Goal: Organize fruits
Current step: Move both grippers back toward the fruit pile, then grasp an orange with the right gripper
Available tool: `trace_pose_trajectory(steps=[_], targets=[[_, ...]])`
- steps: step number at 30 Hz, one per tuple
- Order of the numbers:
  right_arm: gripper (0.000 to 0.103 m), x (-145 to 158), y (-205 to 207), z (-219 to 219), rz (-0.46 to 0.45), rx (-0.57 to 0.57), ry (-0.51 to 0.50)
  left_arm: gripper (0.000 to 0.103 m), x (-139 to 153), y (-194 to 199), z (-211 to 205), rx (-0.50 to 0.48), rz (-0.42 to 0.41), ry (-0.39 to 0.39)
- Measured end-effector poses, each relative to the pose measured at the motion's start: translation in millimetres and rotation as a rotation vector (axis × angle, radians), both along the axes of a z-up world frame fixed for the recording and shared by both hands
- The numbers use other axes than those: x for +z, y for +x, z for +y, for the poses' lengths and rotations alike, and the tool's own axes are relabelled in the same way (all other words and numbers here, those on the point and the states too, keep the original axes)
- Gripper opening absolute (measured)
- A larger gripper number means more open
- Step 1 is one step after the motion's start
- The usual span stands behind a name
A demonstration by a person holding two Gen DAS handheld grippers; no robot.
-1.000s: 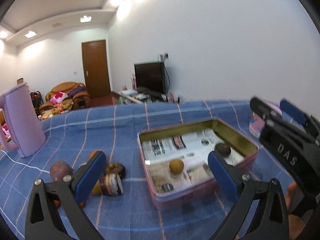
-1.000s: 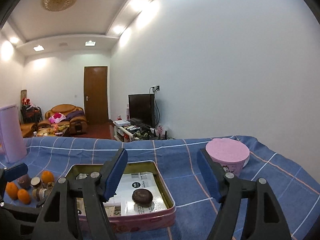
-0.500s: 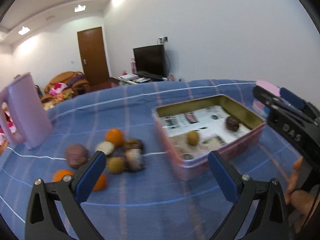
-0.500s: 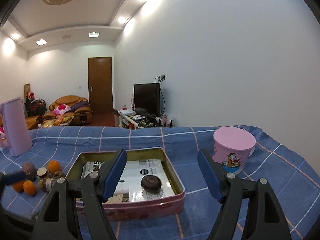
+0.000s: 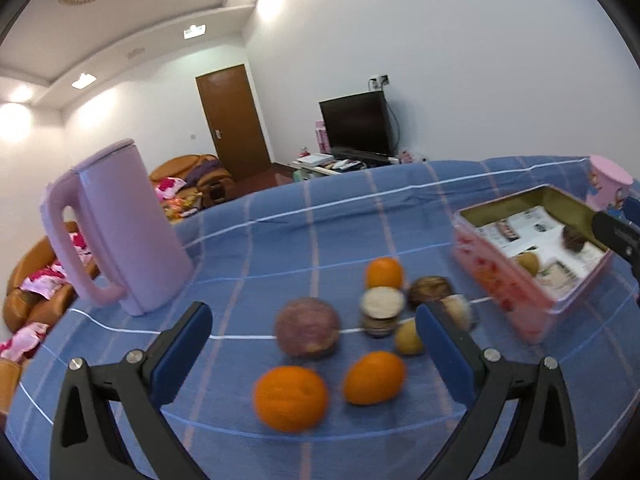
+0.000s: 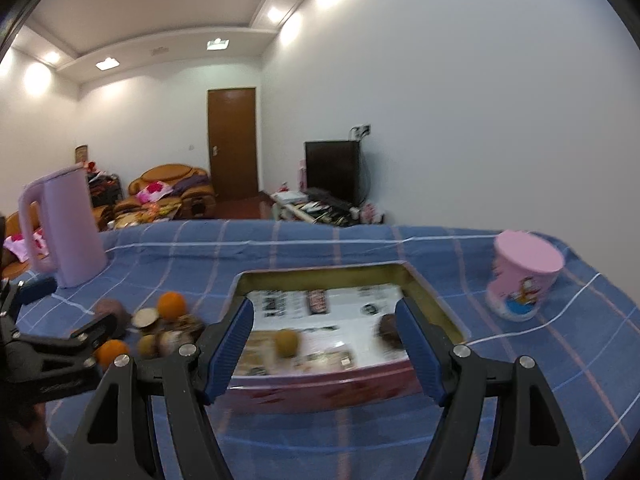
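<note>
Blue checked cloth [image 5: 280, 232] covers the work surface, with a living room behind. My left gripper [image 5: 314, 344] hovers with fingers wide apart and nothing between them, aimed at the loose fruit pile. My right gripper [image 6: 324, 344] is likewise spread and empty, facing the pink tin [image 6: 320, 390].

Count on the cloth, left view: three oranges, namely the nearest [image 5: 290, 398], a second [image 5: 374, 378] and a far one [image 5: 384, 273]; one large purplish round fruit [image 5: 307, 333]; one small yellowish fruit [image 5: 408, 337]; and about three brown or cut pieces [image 5: 381, 311], too blurred to identify. Inside the tin: one yellowish fruit [image 6: 287, 343] and one dark fruit [image 6: 388, 330], on printed paper.

Handling judgement: the oranges look firm, light and prone to roll, so I would close across the widest part, squarely and gently. Cut pieces appear softer and should be taken by their sides, not the exposed face.

Also present: one lilac jug [image 5: 120, 228] and one pink lidded tub [image 6: 524, 280].
</note>
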State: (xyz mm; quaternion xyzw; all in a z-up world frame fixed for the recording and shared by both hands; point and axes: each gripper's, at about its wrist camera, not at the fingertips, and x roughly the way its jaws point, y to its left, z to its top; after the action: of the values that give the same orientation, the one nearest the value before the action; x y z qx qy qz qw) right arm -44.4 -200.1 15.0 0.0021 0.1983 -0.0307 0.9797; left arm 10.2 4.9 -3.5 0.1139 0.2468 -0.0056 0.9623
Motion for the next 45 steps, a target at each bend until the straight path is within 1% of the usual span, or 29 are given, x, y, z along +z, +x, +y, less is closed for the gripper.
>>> trace_pose_trajectory(steps=[2,5,8,11,16,18,19,22,26,28,30,32,34,39,43,45], targets=[[0.075,-2,1,13,0.011,0.027,-0.007,0.103,0,3,11,0.005,-0.002,0.000],[0.075,-4,4,33,0.031,0.065,-0.024,0.103,1,7,32,0.019,-0.004,-0.031],[0.075,-8,7,49,0.069,0.109,-0.015,0.103,1,13,56,0.061,0.015,-0.077],[0.075,-11,11,65,0.094,0.149,-0.010,0.103,1,18,77,0.109,0.020,-0.099],[0.075,-13,16,85,0.118,0.190,-0.007,0.103,0,21,97,0.160,0.037,-0.141],[0.075,-15,20,95,0.134,0.235,-0.003,0.103,-1,22,104,0.170,0.050,-0.159],[0.075,-17,22,102,0.150,0.257,-0.002,0.103,-2,22,104,0.172,0.054,-0.163],[0.075,-25,35,118,0.237,0.313,0.000,0.103,-5,23,106,0.170,0.072,-0.173],[0.074,-35,52,137,0.335,0.368,0.019,0.103,-5,24,108,0.211,0.056,-0.136],[0.074,-39,58,143,0.373,0.384,0.023,0.103,-6,25,114,0.228,0.065,-0.160],[0.071,-43,65,147,0.401,0.391,0.038,0.103,-7,27,119,0.229,0.079,-0.194],[0.061,-49,72,151,0.430,0.394,0.042,0.103,-7,27,123,0.237,0.087,-0.216],[0.053,-53,78,154,0.460,0.401,0.053,0.103,-7,27,125,0.247,0.089,-0.227],[0.052,-59,88,157,0.493,0.396,0.077,0.103,-8,28,127,0.247,0.095,-0.243],[0.052,-59,92,163,0.495,0.398,0.059,0.103,-8,29,125,0.240,0.096,-0.232],[0.046,-59,91,163,0.495,0.416,0.068,0.103,-9,29,123,0.236,0.097,-0.229]])
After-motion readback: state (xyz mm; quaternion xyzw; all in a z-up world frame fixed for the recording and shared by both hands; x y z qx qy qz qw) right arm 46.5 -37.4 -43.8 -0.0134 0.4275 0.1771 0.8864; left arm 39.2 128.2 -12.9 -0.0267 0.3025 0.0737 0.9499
